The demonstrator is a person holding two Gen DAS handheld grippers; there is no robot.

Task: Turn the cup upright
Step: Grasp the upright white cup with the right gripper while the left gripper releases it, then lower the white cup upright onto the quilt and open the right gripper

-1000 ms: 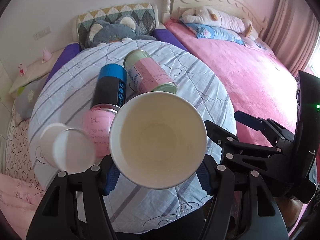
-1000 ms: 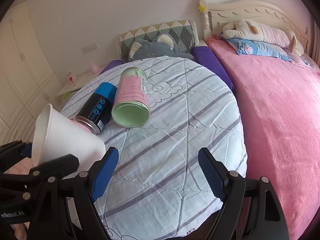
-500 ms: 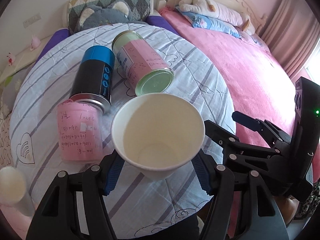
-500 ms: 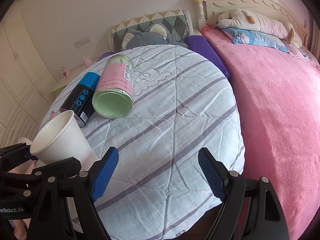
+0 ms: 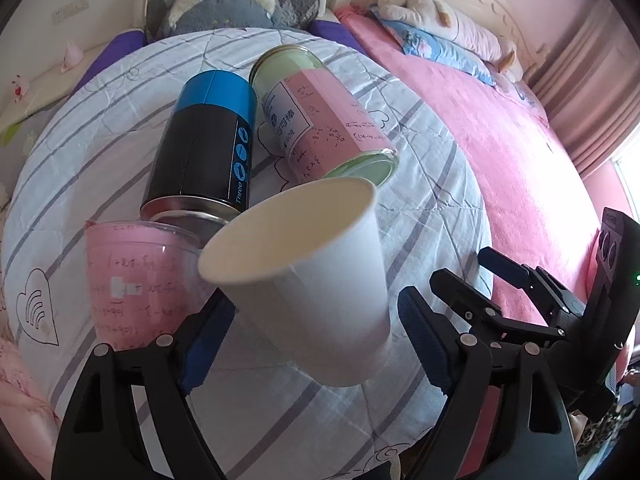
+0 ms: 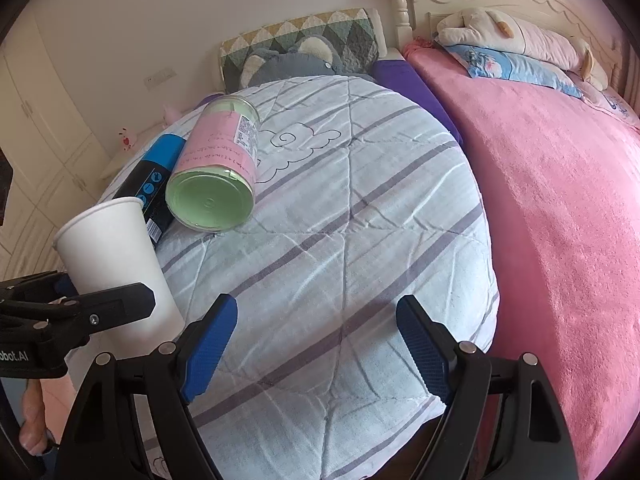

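A white paper cup (image 5: 316,276) stands between the fingers of my left gripper (image 5: 316,344), mouth up and tilted a little, at the near left of the round striped table (image 5: 432,208). The right finger stands a small way off the cup; the left pad is hidden behind it, so contact is unclear. In the right wrist view the cup (image 6: 116,256) stands almost upright with the left gripper's finger across its lower part. My right gripper (image 6: 316,344) is open and empty over the table's near edge.
A black and blue can (image 5: 204,144), a green jar with a pink label (image 5: 324,120) and a clear pink cup (image 5: 136,280) lie on the table by the paper cup. A pink bed (image 6: 560,200) runs along the right. Cushions (image 6: 300,52) stand behind the table.
The left gripper has turned the cup from lying with its mouth toward the camera to nearly upright and lowered it toward the table. The right gripper has stayed open and almost still.
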